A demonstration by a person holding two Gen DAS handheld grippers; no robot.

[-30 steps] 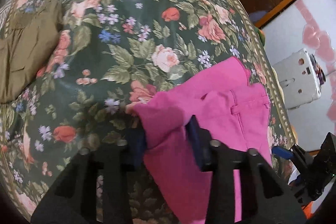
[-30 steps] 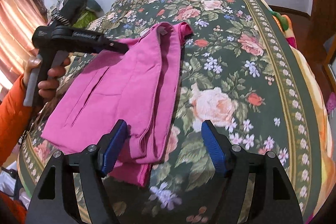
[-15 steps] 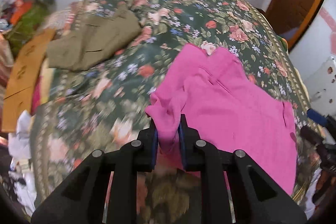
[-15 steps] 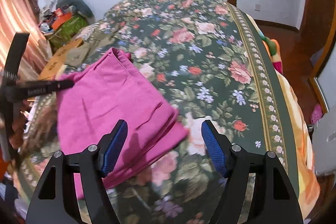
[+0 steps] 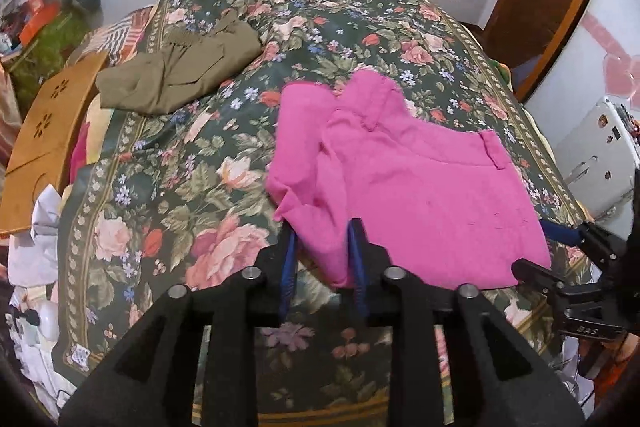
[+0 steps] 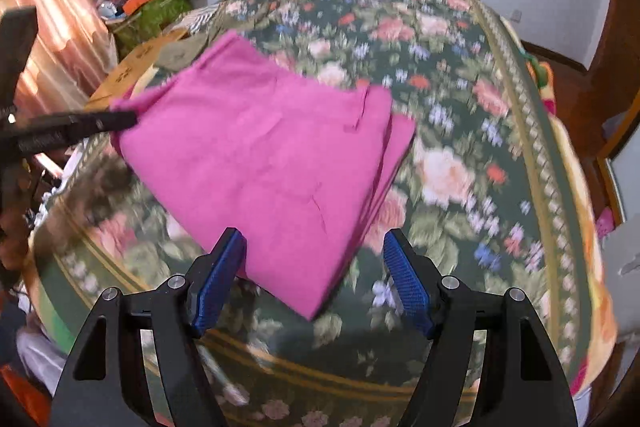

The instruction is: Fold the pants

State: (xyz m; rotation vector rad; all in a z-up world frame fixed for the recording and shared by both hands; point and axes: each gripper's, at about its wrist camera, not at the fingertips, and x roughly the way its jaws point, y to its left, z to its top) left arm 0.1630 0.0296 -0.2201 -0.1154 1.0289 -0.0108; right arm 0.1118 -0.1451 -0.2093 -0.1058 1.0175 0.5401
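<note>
On the bed, my left gripper pinches pink pants at 12 o'clock; my right gripper gapes empty, so a tug could undo the fold.

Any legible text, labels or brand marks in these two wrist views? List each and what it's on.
"BAS", partly cut off: embossed on the right gripper body at the left wrist view's right edge.
Lettering on the left gripper body in the right wrist view: too blurred to read.
Nothing readable on the pink pants.
</note>
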